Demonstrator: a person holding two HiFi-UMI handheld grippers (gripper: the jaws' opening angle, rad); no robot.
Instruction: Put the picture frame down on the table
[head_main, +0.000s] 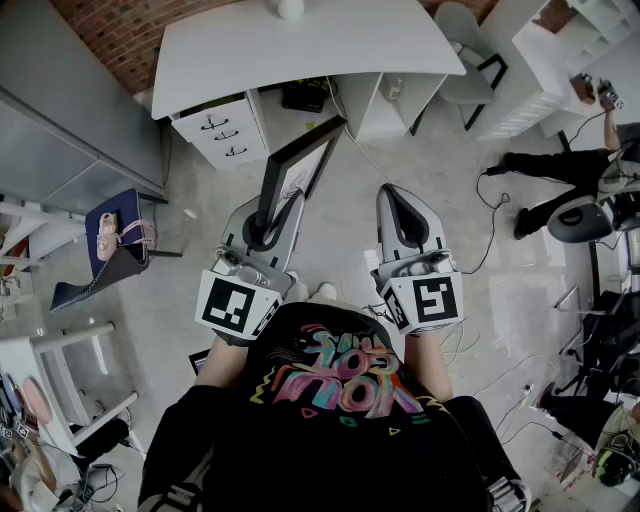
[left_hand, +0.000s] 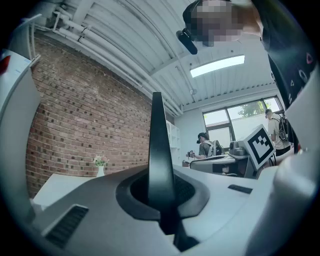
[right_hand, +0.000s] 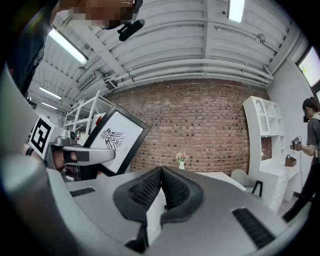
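— Where was the picture frame (head_main: 303, 160) at that moment?
— In the upper middle of the head view, clamped in the left gripper (head_main: 262, 236). It was off the white table (head_main: 300, 45), just below the table's front edge in the picture, over the grey floor (head_main: 340, 230). It leaned toward the upper right.
— How did the jaws sit on it?
— Almost together, pinching the black border at the frame's lower end. In the left gripper view the border rose edge-on, a dark strip climbing straight up from between the jaws.
— And the right gripper (head_main: 392, 195)?
— Right of centre in the head view, beside the left one and apart from the frame. Its ridged pads (right_hand: 173, 191) met at the tips with nothing between them.
— Could the picture itself be seen?
— Yes, at the left of the right gripper view: a white sheet with a dark drawing inside the black border, tilted.
— Anything on the table?
— A small vase (right_hand: 181, 161) of flowers, standing before the brick wall (right_hand: 210, 125). A white drawer unit (head_main: 222, 127) stood under the table's left end.
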